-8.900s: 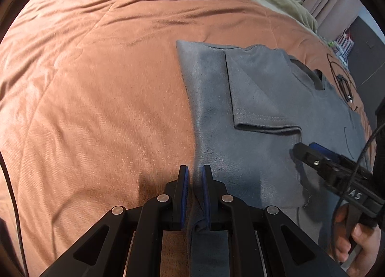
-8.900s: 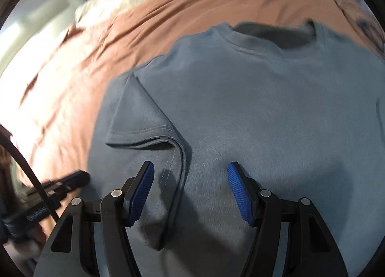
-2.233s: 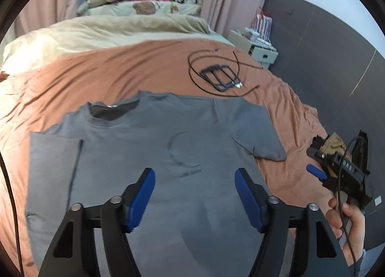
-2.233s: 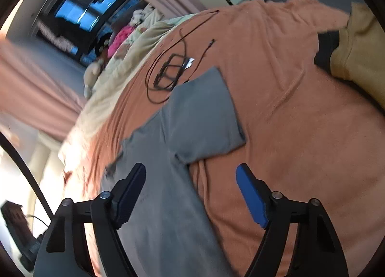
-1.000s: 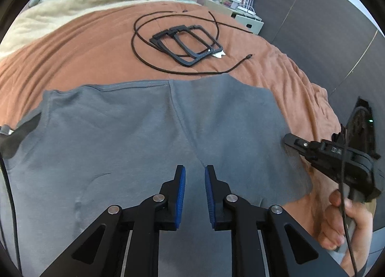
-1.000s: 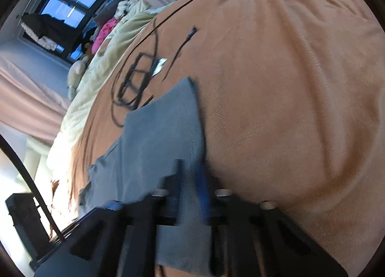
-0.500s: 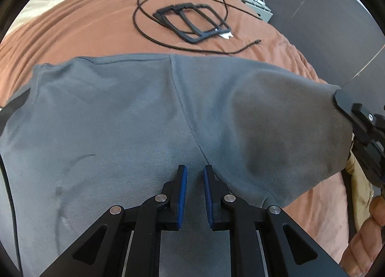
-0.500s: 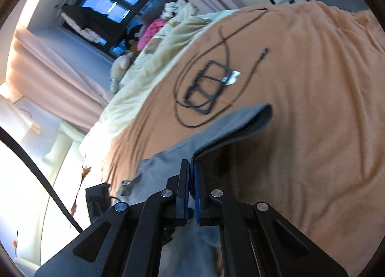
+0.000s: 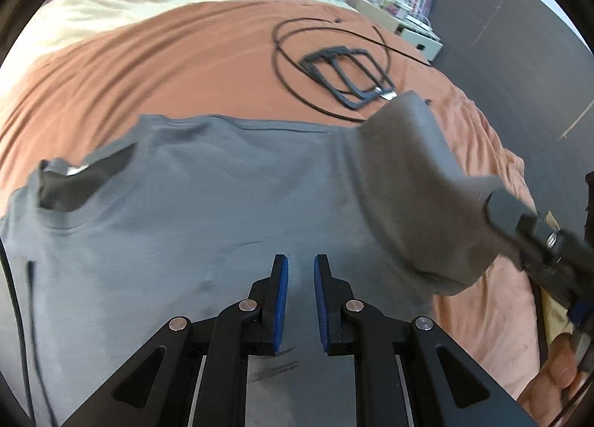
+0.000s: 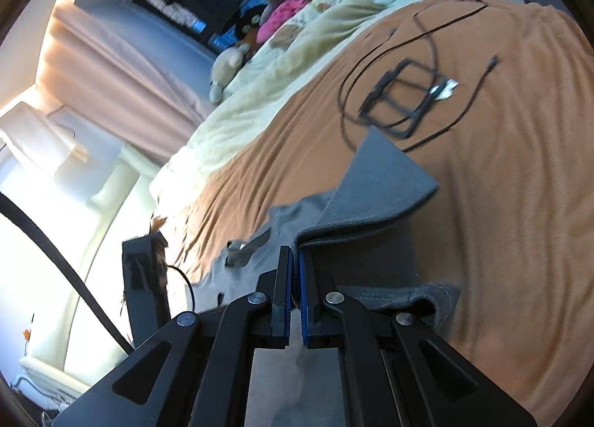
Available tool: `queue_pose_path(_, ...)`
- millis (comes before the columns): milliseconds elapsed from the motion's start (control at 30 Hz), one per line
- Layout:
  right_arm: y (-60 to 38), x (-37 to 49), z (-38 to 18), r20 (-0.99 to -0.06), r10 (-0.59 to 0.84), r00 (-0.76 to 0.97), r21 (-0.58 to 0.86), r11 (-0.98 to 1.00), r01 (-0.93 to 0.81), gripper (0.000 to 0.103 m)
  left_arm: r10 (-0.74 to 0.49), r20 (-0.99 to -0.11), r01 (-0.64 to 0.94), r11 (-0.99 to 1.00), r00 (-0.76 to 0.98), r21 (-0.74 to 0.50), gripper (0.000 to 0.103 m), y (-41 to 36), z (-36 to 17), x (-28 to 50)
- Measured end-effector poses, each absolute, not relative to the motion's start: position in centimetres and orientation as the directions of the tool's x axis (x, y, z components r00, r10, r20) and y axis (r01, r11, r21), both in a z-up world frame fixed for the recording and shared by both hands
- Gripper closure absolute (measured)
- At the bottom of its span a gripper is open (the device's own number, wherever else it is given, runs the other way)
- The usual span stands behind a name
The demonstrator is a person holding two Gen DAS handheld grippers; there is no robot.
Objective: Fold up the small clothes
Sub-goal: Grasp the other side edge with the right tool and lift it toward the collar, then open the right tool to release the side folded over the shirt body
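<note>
While the grey T-shirt point(image 9: 208, 204) lies flat on the orange bedspread point(image 9: 167, 67), its sleeve point(image 10: 378, 186) is lifted, pinched in the right gripper point(image 10: 295, 293). Over the shirt's chest, the left gripper point(image 9: 300, 293) shows a narrow gap with nothing between its pads. Beyond the shirt's shoulder lie 1 looped black cable point(image 9: 293, 67) and black frames point(image 9: 349, 74); bare bedspread surrounds the shirt.

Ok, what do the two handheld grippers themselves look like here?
Both are alike: the left gripper and right gripper have black angular linkages with silver pivot bolts and ribbed blue pads on their jaws. A black cable trails at the left edge of each view. The person's bare hand shows.
</note>
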State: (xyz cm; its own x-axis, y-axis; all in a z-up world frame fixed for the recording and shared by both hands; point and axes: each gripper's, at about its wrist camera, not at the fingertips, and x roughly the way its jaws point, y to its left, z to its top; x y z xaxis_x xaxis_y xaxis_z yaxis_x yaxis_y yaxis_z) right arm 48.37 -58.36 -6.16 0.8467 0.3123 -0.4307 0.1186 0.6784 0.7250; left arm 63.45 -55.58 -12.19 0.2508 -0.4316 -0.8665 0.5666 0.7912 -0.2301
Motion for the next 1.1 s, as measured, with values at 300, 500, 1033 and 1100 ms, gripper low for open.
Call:
queue_pose_path(300, -57.0, 51.7, -6.8, -0.486, 0.405, 0.774, 0.724, 0.683, 0.097, 0.102, -0.392, -0.869, 0.495, 0.844, 0.303, -0.208, 0.087, -50.4, -10.1, 64.8)
queue_pose_path(500, -59.4, 50.2, -6.2, -0.505, 0.389, 0.77, 0.736, 0.66, 0.149, 0.056, -0.395, -0.87, 0.449, 0.861, 0.295, -0.238, 0.068, -49.0, -9.9, 64.8)
queue_pose_path(1033, -69.3, 40.3, -8.9, -0.52, 0.232, 0.822, 0.755, 0.575, 0.315, 0.04, -0.454, -0.866, 0.52, 0.802, 0.211, -0.294, 0.047, -54.0, -11.7, 62.4)
queue_pose_path(1100, -69.2, 40.5, -9.4, -0.543, 0.22, 0.811, 0.747, 0.568, 0.346, 0.041, -0.455, -0.868, 0.53, 0.795, 0.199, -0.295, 0.047, -54.9, -12.4, 62.2)
